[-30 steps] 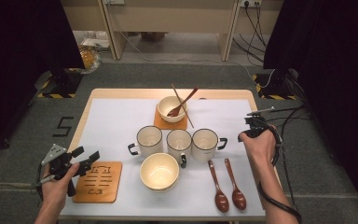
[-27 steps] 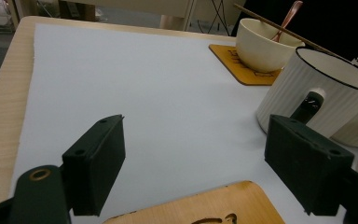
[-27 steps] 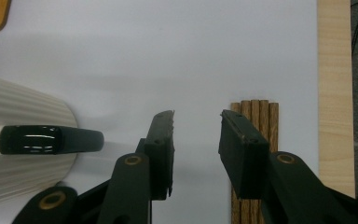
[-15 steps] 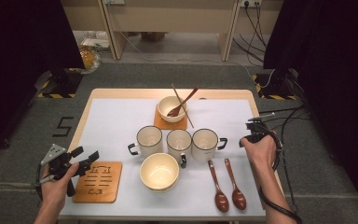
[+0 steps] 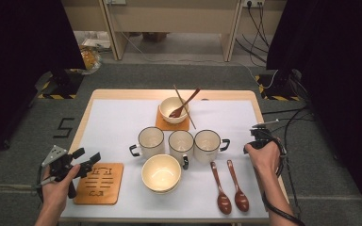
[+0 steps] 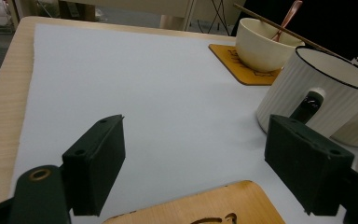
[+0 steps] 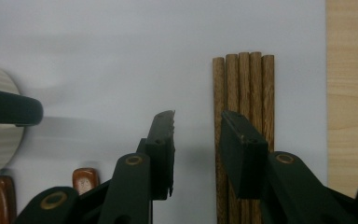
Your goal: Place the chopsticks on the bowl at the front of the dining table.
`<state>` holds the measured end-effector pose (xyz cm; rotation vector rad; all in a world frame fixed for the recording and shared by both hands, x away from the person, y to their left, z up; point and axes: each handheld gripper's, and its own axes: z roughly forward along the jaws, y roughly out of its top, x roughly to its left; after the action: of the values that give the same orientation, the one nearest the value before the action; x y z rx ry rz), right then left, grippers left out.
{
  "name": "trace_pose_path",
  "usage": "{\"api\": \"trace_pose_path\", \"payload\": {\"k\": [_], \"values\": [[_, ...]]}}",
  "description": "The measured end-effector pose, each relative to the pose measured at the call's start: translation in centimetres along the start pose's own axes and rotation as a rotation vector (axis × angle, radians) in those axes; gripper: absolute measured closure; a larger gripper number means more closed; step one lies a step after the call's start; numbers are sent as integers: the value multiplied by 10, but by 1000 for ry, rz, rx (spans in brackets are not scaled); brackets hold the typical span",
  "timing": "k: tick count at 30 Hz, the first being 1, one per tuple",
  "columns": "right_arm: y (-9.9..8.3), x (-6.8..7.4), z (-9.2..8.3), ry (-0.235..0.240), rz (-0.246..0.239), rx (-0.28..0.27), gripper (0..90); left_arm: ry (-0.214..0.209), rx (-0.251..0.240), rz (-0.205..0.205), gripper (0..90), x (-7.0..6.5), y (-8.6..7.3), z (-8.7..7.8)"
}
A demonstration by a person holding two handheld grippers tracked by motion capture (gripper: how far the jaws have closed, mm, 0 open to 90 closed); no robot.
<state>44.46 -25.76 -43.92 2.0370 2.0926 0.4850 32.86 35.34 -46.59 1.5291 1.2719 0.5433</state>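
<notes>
— Where is the right gripper (image 7: 196,140)?

— Over the right side of the bench (image 5: 122,95), pointing down at a bundle of chopsticks (image 7: 244,88) that lies on the white sheet (image 7: 98,56), near the wooden edge. In the right gripper view one black finger (image 7: 240,154) covers part of the bundle and the other stands on the bare sheet just beside it.

— Is anything clamped?

— No. The fingers are apart with an empty gap between them; whether the one over the bundle touches it, I cannot tell.

— And the left gripper (image 6: 193,158)?

— Low at the near left corner, fingers wide apart and holding nothing – a wooden coaster (image 6: 205,210) lies just under them.

— What else is on the bench?

— Three white mugs (image 5: 181,143) in a row at the middle, an empty bowl (image 5: 161,173) in front of them, and two wooden spoons (image 5: 230,188) side by side to its right. Behind the mugs a second bowl (image 5: 173,109) sits on another coaster (image 5: 164,125), with a spoon inside and a pair of chopsticks across its rim.
</notes>
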Motion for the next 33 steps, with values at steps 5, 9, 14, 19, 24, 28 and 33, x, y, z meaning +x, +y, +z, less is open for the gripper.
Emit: {"api": "trace_pose_path", "payload": {"k": [5, 9, 14, 19, 24, 28, 33], "values": [[-3, -2, 4, 1, 5, 7, 650, 1, -1, -2, 196, 0, 0, 0], [-5, -4, 6, 2, 10, 10, 651, 0, 0, 0, 196, 0, 0, 0], [-6, -6, 6, 2, 16, 12, 652, 1, 0, -1, 196, 0, 0, 0], [-6, -6, 7, -2, 9, 13, 664, -1, 1, -2, 196, 0, -1, 1], [-6, -5, 8, -9, 1, 16, 678, 1, 1, -1, 196, 0, 0, 0], [-7, -4, 8, -16, -4, 18, 694, -1, 0, -3, 196, -1, 0, 1], [-6, -4, 8, -14, -3, 26, 716, -3, 0, -2, 196, -1, 0, 1]]}}
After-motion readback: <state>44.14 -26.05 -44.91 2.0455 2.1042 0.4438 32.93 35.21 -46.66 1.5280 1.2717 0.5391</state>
